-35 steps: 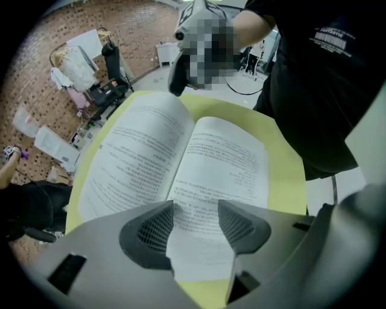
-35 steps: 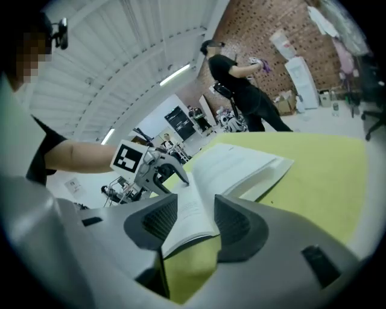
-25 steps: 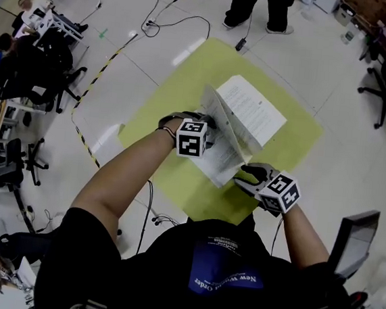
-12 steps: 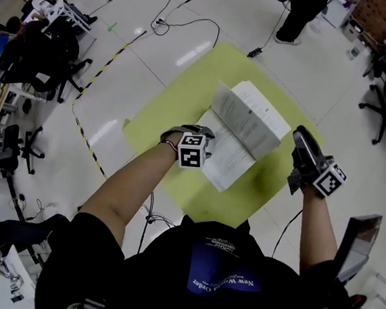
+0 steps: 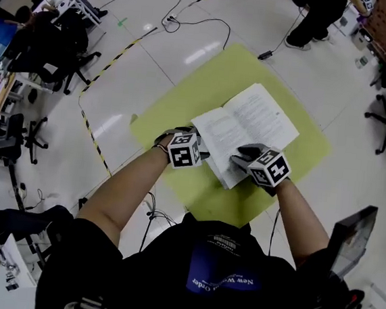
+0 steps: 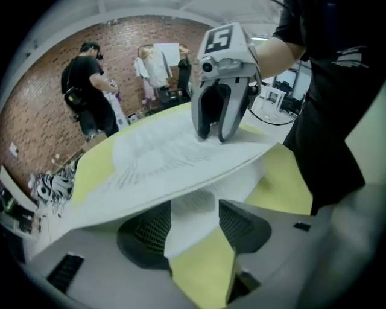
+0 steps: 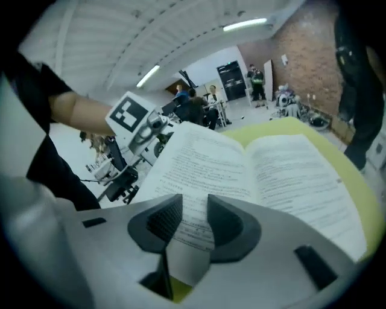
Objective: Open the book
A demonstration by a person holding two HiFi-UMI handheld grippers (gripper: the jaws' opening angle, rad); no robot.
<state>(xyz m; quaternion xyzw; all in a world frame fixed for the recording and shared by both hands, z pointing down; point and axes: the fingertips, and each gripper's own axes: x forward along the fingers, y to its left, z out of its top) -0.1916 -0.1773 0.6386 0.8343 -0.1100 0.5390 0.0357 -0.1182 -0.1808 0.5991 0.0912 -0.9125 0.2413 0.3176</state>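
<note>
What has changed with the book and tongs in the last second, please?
The book fell from half-raised pages to lying open flat. The right tongs, which had swung away, returned to its near edge, closing with that edge between them. The left tongs stayed gripping its left corner.

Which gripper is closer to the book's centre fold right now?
Right. The right gripper, jaws just closing with the near edge of the book between them, sits beside the fold; the left gripper holds its outer left edge.
</note>
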